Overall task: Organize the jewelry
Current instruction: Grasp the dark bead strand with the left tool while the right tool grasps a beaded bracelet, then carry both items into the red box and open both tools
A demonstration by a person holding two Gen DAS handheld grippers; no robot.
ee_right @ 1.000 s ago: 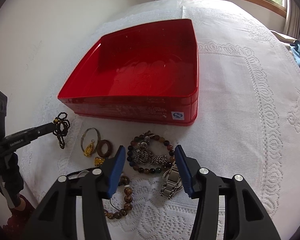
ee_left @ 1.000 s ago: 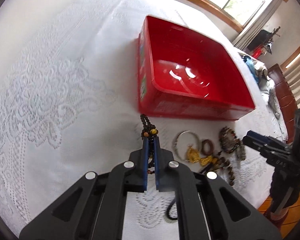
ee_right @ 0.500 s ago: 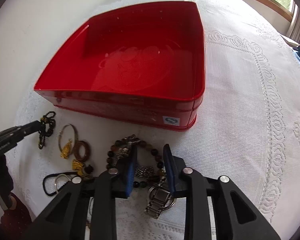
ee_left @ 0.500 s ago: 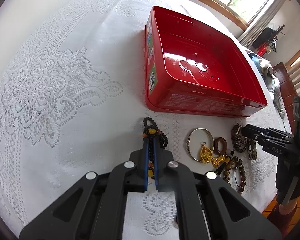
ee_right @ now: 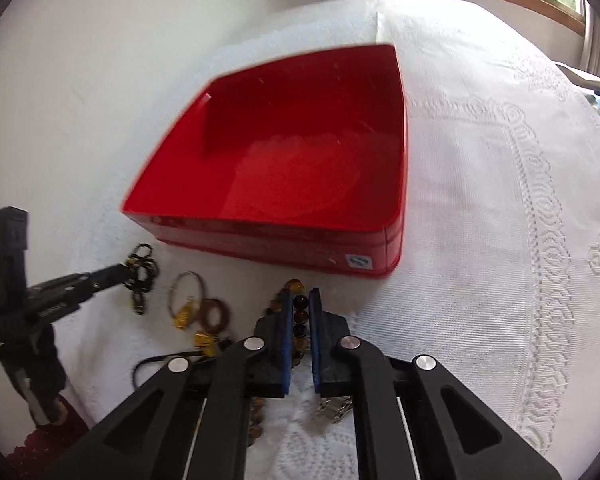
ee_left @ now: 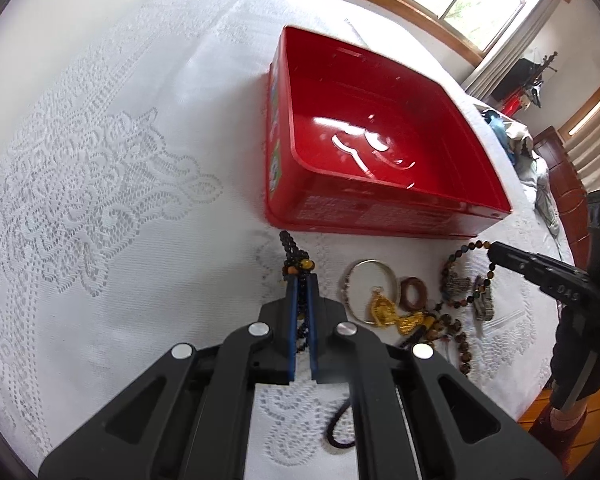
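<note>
The left gripper [ee_left: 302, 280] is pinching a dark bead string [ee_left: 294, 254], whose loop with amber beads sticks out past the fingertips, just short of the red box's [ee_left: 380, 208] near left corner. The right gripper [ee_right: 300, 300] is pressed together on a bracelet [ee_right: 300, 314] of brown and amber beads, a few of them showing between its blue pads [ee_right: 286, 328]. The open box sits on the white lace cloth [ee_left: 100, 200] covering the surface, toward its far edge. The other jewelry lies along the near edge, in front of the box's near wall: a silver bangle [ee_left: 370, 280], a gold pendant [ee_left: 382, 310] inside its ring, a brown wooden ring [ee_left: 414, 294] beside it, a metal watch [ee_left: 484, 306] and a black cord [ee_left: 338, 428].
</note>
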